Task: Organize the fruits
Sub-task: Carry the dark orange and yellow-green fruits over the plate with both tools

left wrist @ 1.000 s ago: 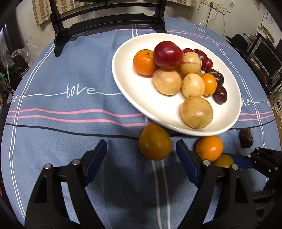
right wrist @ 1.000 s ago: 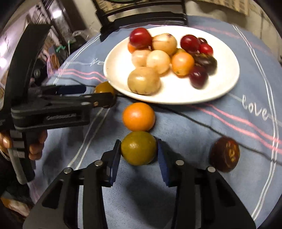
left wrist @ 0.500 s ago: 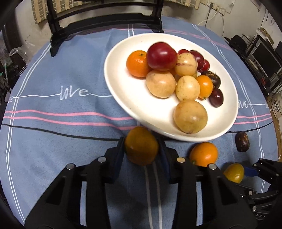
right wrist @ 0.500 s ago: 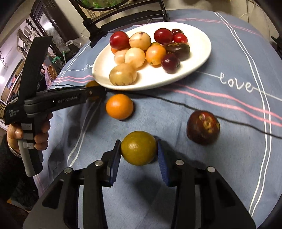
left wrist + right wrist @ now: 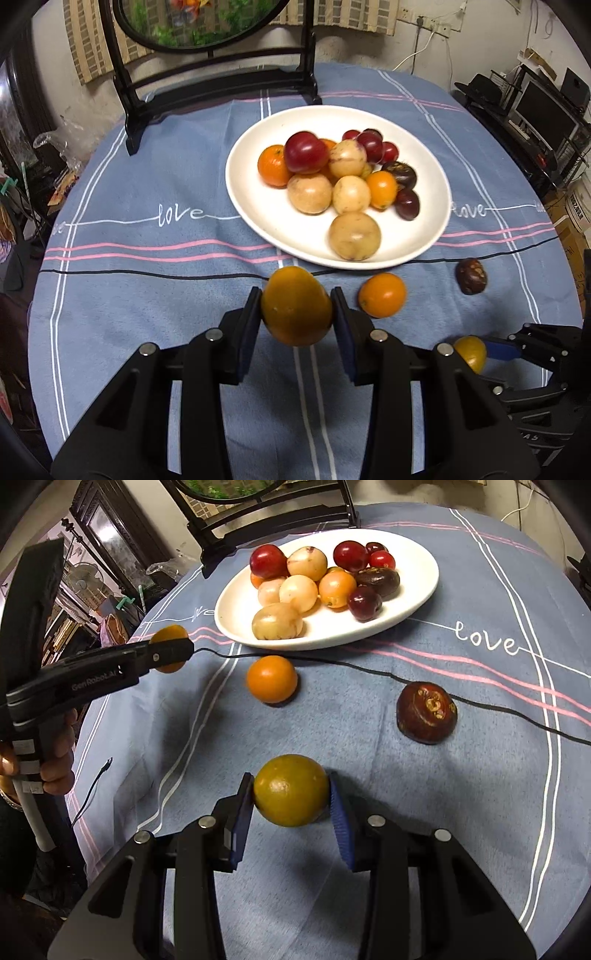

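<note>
Each claw, left and right, was clamped on an orange fruit lifted off the surface, pending release into the white plate.

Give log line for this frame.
left: shut on orange fruit | right: shut on green-yellow fruit | plate: full

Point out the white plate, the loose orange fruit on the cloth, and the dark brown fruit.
white plate (image 5: 255,206): left wrist view, bare inner left side.
loose orange fruit (image 5: 271,679): right wrist view, centre of its skin.
dark brown fruit (image 5: 426,712): right wrist view, middle of its top.
</note>
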{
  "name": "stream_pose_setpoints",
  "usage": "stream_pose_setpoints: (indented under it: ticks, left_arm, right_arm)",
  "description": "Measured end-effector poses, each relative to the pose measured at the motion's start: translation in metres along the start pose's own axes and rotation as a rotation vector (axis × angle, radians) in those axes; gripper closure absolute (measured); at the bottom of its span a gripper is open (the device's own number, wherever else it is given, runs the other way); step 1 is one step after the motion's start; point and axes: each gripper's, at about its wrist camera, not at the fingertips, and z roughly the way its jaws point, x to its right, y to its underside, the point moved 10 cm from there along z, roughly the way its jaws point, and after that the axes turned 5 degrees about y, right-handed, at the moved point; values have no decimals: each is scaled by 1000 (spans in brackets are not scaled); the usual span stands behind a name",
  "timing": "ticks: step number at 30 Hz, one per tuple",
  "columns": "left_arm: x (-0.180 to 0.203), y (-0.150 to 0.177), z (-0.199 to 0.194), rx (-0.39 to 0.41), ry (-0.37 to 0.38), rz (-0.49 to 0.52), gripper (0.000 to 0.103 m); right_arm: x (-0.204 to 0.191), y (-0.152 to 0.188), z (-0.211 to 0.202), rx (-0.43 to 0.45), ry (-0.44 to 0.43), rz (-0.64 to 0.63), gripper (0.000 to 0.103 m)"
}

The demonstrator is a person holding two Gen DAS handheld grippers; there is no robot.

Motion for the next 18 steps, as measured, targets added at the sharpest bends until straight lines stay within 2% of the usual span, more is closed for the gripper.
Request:
stream_pose_setpoints:
  ticks: [7,13,18]
  left_arm:
    - [11,-1,-16,19,2,23,65]
    - [20,-9,-24,36,9,45,65]
    - [23,-25,-32,64,14,58,65]
  right_arm:
    - [-6,9,-6,6,-15,-7,63]
    - [-6,-4,-16,42,-33,-1,63]
    - [-5,-31,-37,106,-53,4,63]
